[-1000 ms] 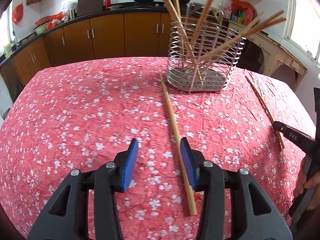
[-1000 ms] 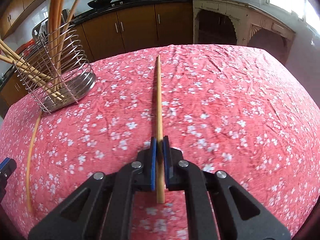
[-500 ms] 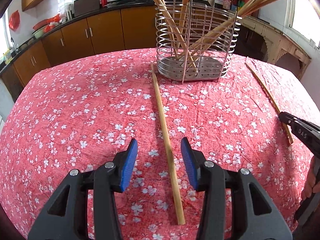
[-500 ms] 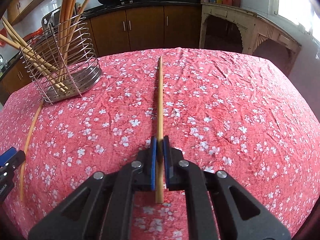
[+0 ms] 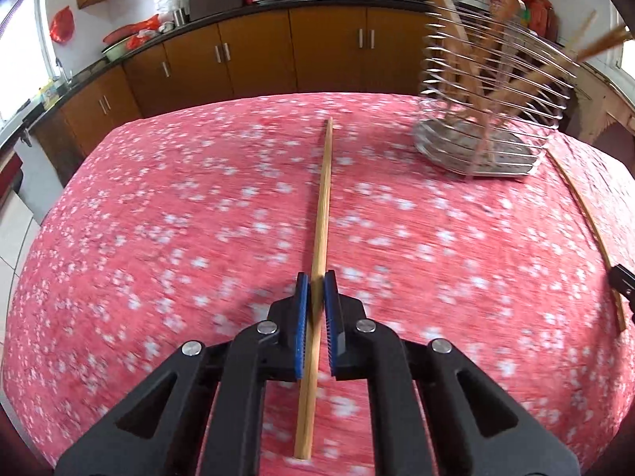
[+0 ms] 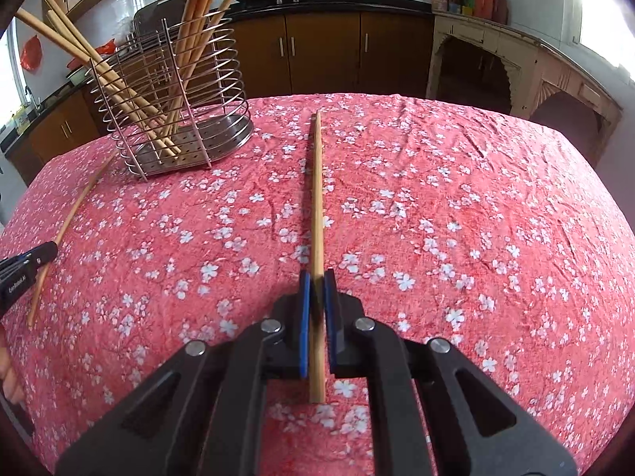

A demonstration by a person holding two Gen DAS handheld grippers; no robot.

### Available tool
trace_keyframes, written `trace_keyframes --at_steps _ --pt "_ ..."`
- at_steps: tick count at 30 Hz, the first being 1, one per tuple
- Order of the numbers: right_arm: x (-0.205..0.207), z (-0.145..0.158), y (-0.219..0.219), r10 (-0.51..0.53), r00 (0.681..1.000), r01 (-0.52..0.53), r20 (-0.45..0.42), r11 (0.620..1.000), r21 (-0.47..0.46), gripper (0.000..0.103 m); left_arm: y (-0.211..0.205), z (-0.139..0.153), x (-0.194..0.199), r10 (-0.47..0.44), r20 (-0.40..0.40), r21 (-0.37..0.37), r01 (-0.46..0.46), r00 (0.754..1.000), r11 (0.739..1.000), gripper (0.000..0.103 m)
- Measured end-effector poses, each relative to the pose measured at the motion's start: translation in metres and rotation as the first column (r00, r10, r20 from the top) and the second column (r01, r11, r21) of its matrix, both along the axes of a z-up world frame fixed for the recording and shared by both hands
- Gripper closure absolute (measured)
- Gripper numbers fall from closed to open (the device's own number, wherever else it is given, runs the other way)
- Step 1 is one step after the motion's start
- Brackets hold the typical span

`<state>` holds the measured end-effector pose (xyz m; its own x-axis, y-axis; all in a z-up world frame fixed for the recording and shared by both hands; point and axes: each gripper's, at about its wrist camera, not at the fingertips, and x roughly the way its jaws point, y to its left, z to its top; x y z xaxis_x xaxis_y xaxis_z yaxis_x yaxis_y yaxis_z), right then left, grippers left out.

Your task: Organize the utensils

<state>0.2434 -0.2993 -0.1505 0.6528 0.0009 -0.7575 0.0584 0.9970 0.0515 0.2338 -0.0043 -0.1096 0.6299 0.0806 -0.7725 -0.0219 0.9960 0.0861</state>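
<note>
My left gripper [image 5: 317, 277] has its jaws closing on a long wooden chopstick [image 5: 323, 194] that lies on the table, and the blue pads press its sides near its lower third. My right gripper [image 6: 316, 275] is shut on a second chopstick [image 6: 316, 182], which points away across the cloth. A wire utensil holder [image 6: 174, 119] with several chopsticks leaning in it stands at the far left in the right wrist view. The same holder [image 5: 488, 91] is at the far right in the left wrist view. Each gripper shows at the edge of the other's view.
A red tablecloth [image 5: 158, 218] with white blossoms covers the round table. Brown kitchen cabinets [image 5: 254, 55] and a counter with woks run behind it. A person's hand [image 6: 8, 373] shows at the left edge of the right wrist view.
The left gripper swung left over its chopstick and its jaws went from wide apart to pressed on the stick. The right gripper kept its hold and shifted a little; the holder now looks nearer.
</note>
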Motion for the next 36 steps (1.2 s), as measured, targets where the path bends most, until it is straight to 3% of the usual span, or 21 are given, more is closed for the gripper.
trace_keyframes --at_steps 10,12,14,15,33,36 --pt "-0.007 0.000 -0.006 -0.008 1.000 0.008 0.000 1.000 0.016 0.095 0.014 -0.001 0.003 -0.001 0.010 -0.041 0.001 1.000 0.999 0.090" --pt "-0.006 0.000 -0.006 -0.009 1.000 0.009 0.000 1.000 0.015 0.095 0.018 0.000 0.003 -0.008 0.011 -0.052 0.008 1.000 0.999 0.084" --pt "-0.006 0.000 -0.006 -0.009 1.000 0.009 0.000 1.000 0.011 0.095 0.019 0.000 0.003 -0.014 0.009 -0.057 0.015 1.000 0.998 0.070" --pt "-0.007 0.000 -0.004 -0.010 1.000 0.010 -0.001 1.000 0.008 0.095 0.021 0.000 0.005 -0.016 0.008 -0.056 0.017 1.000 0.998 0.069" --pt "-0.008 0.001 -0.002 -0.012 1.000 0.012 -0.002 1.000 0.004 0.094 0.017 0.002 -0.004 -0.029 0.005 -0.037 0.029 1.000 0.999 0.069" --pt "-0.016 0.001 -0.001 -0.013 1.000 0.013 -0.001 1.000 0.003 0.094 0.019 0.003 -0.019 -0.032 0.007 -0.054 0.032 0.999 0.998 0.075"
